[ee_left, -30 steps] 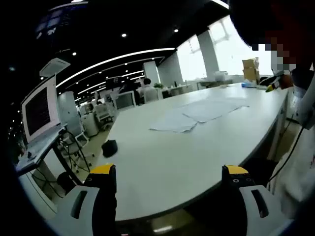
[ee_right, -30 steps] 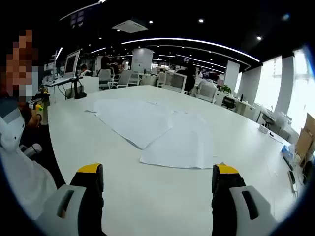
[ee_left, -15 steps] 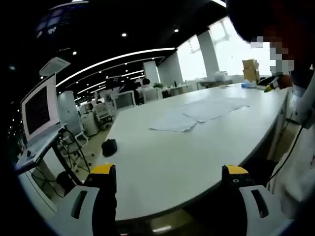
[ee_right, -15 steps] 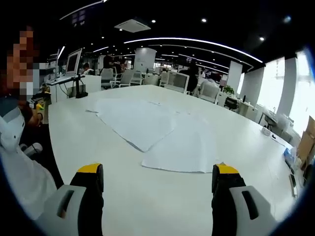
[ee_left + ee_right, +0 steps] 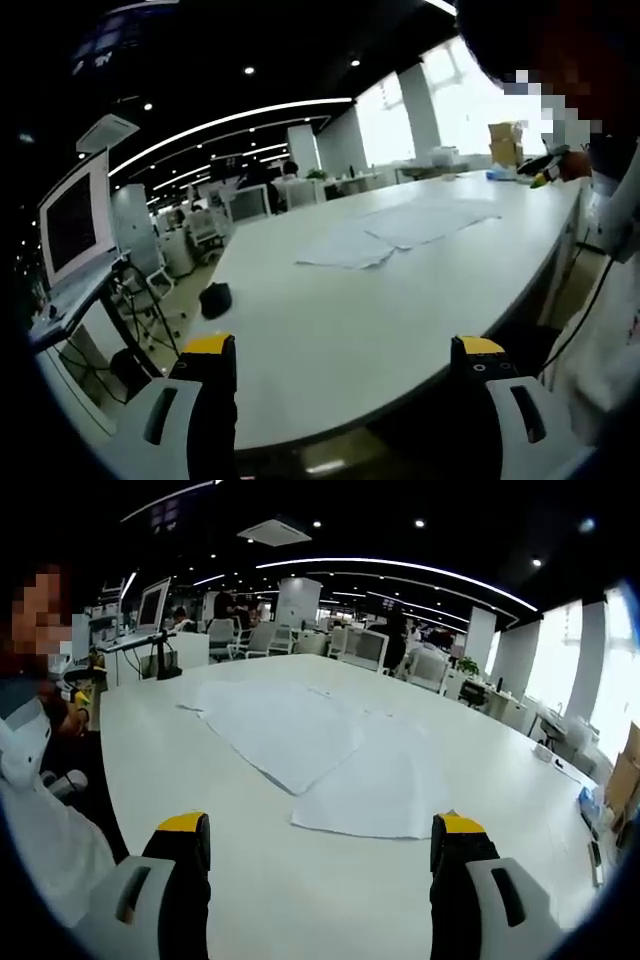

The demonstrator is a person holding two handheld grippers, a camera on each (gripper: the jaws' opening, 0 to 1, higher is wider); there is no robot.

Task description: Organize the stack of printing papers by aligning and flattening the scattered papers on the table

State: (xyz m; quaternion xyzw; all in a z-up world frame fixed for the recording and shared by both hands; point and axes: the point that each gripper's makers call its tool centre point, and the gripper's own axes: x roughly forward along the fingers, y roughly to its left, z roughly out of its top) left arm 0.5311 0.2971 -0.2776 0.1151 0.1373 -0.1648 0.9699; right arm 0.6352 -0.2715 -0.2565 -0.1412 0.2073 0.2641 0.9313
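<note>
Several white printing papers (image 5: 320, 750) lie spread and overlapping on a long white table (image 5: 250, 880). In the right gripper view they fan out just beyond my right gripper (image 5: 318, 845), which is open and holds nothing. In the left gripper view the same papers (image 5: 390, 230) lie far out on the table (image 5: 330, 340), well beyond my left gripper (image 5: 342, 350), which hangs open and empty off the table's near edge.
A small black object (image 5: 215, 298) rests near the table's left edge. Cardboard boxes (image 5: 506, 145) stand at the far end. A monitor on a stand (image 5: 72, 225) and office chairs (image 5: 365, 648) surround the table. A person in white (image 5: 30, 780) sits at its side.
Both views shifted only slightly with the hands; the papers sit a touch lower in the right gripper view. Nothing on the table has moved.
</note>
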